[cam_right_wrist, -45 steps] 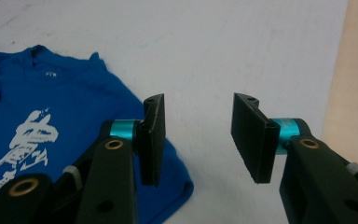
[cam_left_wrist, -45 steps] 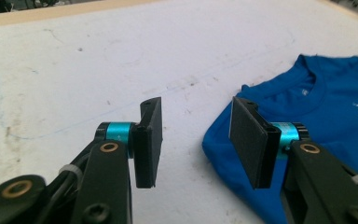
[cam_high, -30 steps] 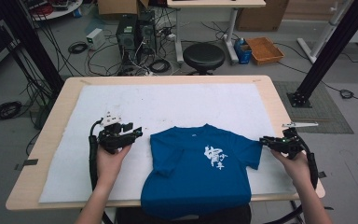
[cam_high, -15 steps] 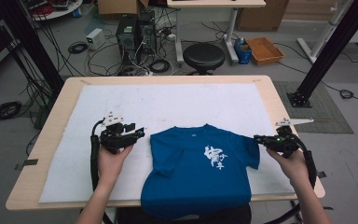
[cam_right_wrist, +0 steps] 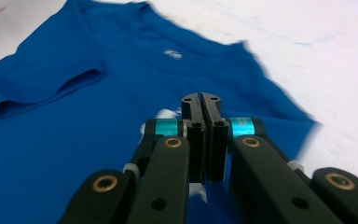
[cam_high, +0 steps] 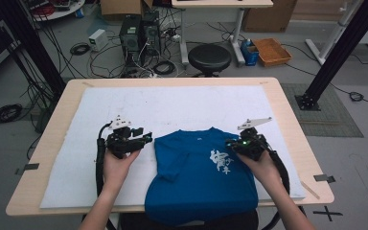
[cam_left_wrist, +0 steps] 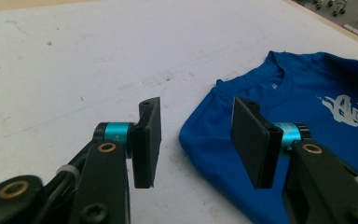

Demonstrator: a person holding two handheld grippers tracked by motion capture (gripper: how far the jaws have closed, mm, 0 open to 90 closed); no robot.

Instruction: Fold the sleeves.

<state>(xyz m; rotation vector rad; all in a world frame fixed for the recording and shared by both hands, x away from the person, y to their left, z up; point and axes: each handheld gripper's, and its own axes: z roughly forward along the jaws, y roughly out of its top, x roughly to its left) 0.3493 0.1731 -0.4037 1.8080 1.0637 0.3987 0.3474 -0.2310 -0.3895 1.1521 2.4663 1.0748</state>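
Note:
A blue T-shirt (cam_high: 196,177) with a white chest print lies face up on the white mat (cam_high: 172,108), its hem hanging over the table's near edge. My left gripper (cam_high: 146,139) rests just left of the shirt, open, with bare mat between its pads (cam_left_wrist: 151,135) and the shirt's folded shoulder (cam_left_wrist: 205,135) beside the right pad. My right gripper (cam_high: 231,143) hovers over the shirt's right chest, pointing left. Its jaws stand pressed together (cam_right_wrist: 201,100) above the print; no cloth shows between them. The shirt's (cam_right_wrist: 74,140) right edge is blurred.
The mat covers most of the wooden table (cam_high: 297,143), with bare mat beyond the collar and to the left. On the floor behind stand a black stool (cam_high: 210,56), computer towers (cam_high: 139,33) with cables, and an orange tray (cam_high: 272,50).
The right gripper has travelled left from beside the right sleeve to above the chest, lifting slightly, and its jaws have come together. The left gripper has stayed put.

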